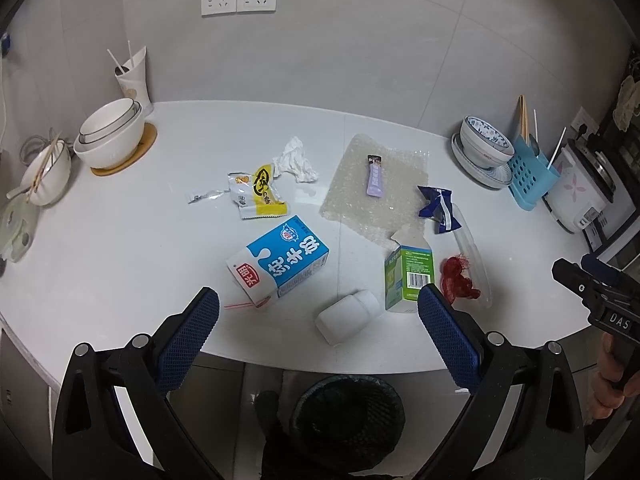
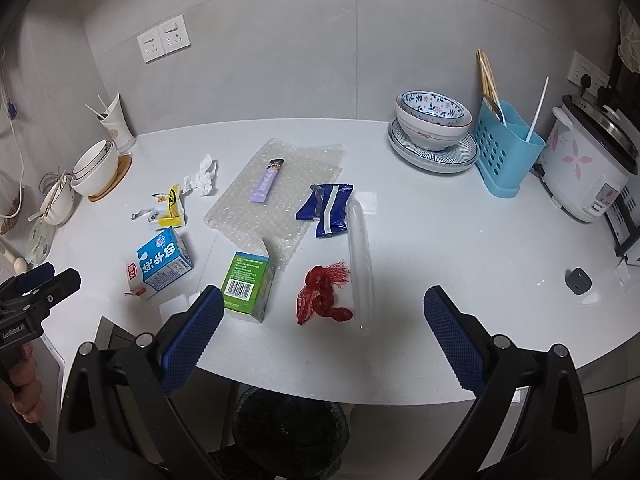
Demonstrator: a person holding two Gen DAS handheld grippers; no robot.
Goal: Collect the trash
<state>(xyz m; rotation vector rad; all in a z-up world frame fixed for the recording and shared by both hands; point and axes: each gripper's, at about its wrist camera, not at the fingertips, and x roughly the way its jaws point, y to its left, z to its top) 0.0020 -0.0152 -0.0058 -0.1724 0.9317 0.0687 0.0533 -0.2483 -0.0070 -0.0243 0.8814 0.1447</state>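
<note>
Trash lies spread on the white counter (image 1: 120, 248): a blue milk carton (image 1: 280, 260) (image 2: 164, 260), a green carton (image 1: 410, 274) (image 2: 248, 284), a white bottle (image 1: 348, 316), a red net (image 1: 458, 278) (image 2: 324, 292) beside a clear plastic tray (image 2: 362, 256), a blue wrapper (image 1: 438, 208) (image 2: 328, 208), a purple sachet (image 1: 376, 176) (image 2: 267, 182) on bubble wrap (image 1: 376, 192) (image 2: 276, 196), a yellow wrapper (image 1: 260, 192) (image 2: 170, 208) and a crumpled tissue (image 1: 296, 160) (image 2: 202, 176). A black bin (image 1: 346, 420) (image 2: 290, 428) stands below the counter edge. My left gripper (image 1: 318, 320) and right gripper (image 2: 320, 320) are open and empty, near the front edge.
Stacked white bowls (image 1: 112, 132) and a cup (image 1: 134, 80) stand at the back left. A patterned bowl on a plate (image 2: 434, 128), a blue utensil holder (image 2: 504, 148) and a rice cooker (image 2: 592, 164) stand at the back right. A small dark object (image 2: 578, 280) lies at the right.
</note>
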